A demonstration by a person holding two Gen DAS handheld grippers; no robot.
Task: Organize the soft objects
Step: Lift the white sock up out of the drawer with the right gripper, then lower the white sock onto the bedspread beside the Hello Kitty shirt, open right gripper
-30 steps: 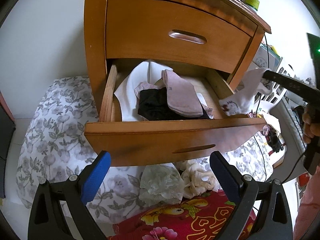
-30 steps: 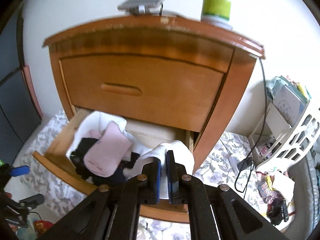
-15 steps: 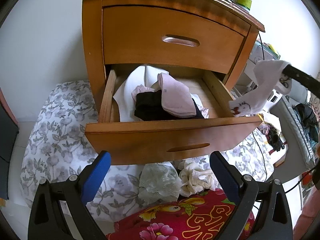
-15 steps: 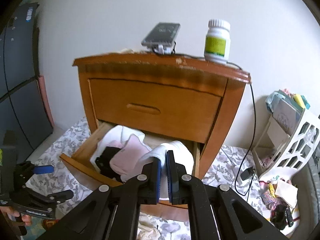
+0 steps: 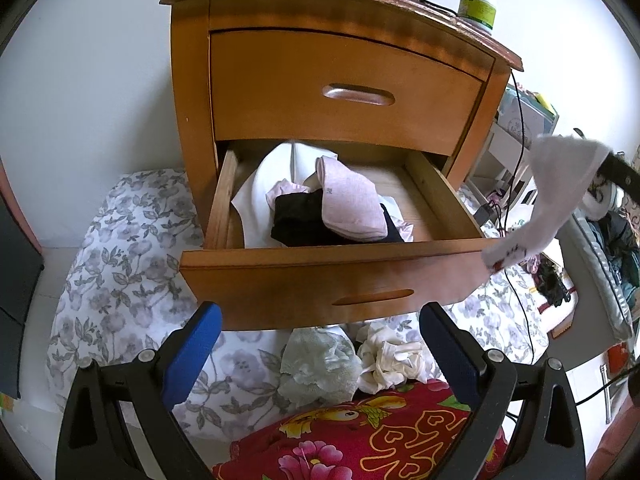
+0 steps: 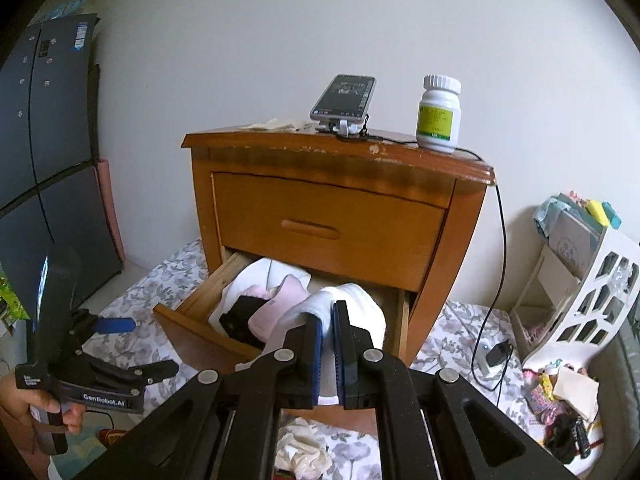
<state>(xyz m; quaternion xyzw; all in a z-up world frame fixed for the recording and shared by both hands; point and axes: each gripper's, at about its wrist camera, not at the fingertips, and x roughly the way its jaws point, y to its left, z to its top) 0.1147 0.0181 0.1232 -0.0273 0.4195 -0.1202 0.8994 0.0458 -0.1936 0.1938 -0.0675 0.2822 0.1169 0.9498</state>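
The right tool (image 6: 328, 344) clenched a soft white sock (image 5: 552, 192), hanging lengthwise, toe down-left; the left tool (image 5: 320, 352) stood released.

The nightstand (image 5: 344, 76) at frame centre is orange-brown wood, its open lower drawer (image 5: 328, 276) the same tone with a paler board floor. Inside lie a white cloth (image 5: 272, 176), a black garment (image 5: 300, 220) and a pale pink sock (image 5: 352, 204). At the right edge hangs a white sock (image 5: 552, 192) with small red and dark marks near its lower end. The bedsheet (image 5: 120, 264) at lower left is white with grey flowers and leaves. Along the bottom sit a pale green lace piece (image 5: 316, 364), a cream crumpled cloth (image 5: 388, 360) and a red blanket (image 5: 360, 436) with yellow hearts and pink blooms. The left tongs (image 5: 320, 354) are black with blue pads (image 5: 192, 354). On top stands a white bottle (image 6: 438, 114) with a yellow-green label.
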